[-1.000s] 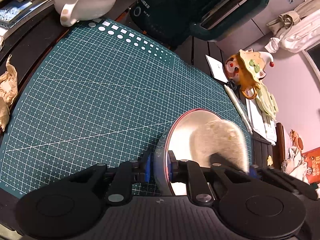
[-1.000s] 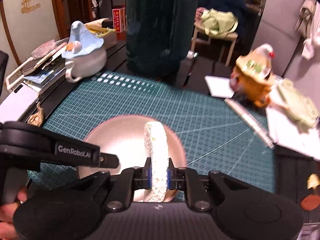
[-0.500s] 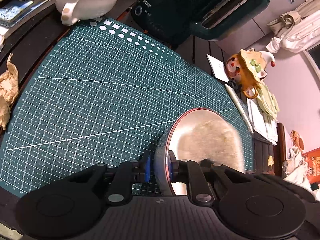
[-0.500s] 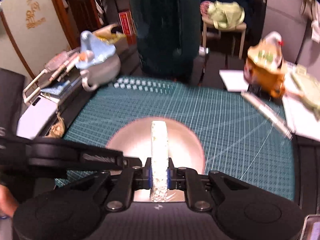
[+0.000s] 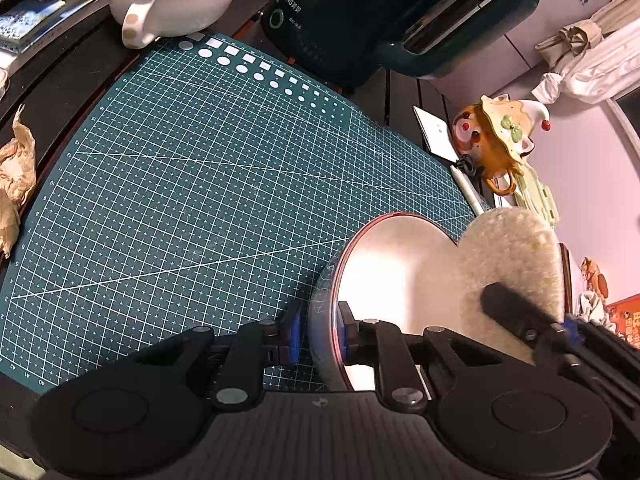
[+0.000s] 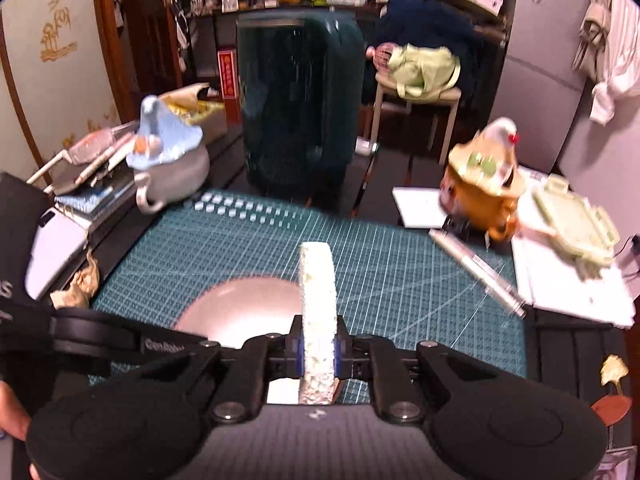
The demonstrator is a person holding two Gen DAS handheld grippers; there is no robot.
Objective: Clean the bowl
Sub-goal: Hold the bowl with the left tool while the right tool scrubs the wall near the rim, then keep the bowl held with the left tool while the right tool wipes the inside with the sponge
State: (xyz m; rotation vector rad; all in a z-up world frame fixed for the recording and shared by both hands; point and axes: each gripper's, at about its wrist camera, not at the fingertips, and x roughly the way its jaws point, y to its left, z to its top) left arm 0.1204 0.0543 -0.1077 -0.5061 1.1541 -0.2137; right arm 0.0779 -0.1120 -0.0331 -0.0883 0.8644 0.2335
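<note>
A steel bowl with a red rim rests on the green cutting mat, tilted toward the right. My left gripper is shut on its near rim, one pad outside the wall and one inside. A round whitish sponge stands on edge, pinched between the pads of my right gripper. In the left wrist view the sponge hangs over the bowl's right side, with a right finger in front of it. From the right wrist view the bowl lies below and left of the sponge.
A dark green appliance stands behind the mat, and a white teapot with a blue lid sits at the back left. An orange ceramic pot, a pen and papers lie to the right. Crumpled paper lies off the mat's left edge.
The sponge has risen from deep inside the bowl to its right rim, and the right gripper has lifted and tilted back. The left gripper and the bowl have stayed put.
</note>
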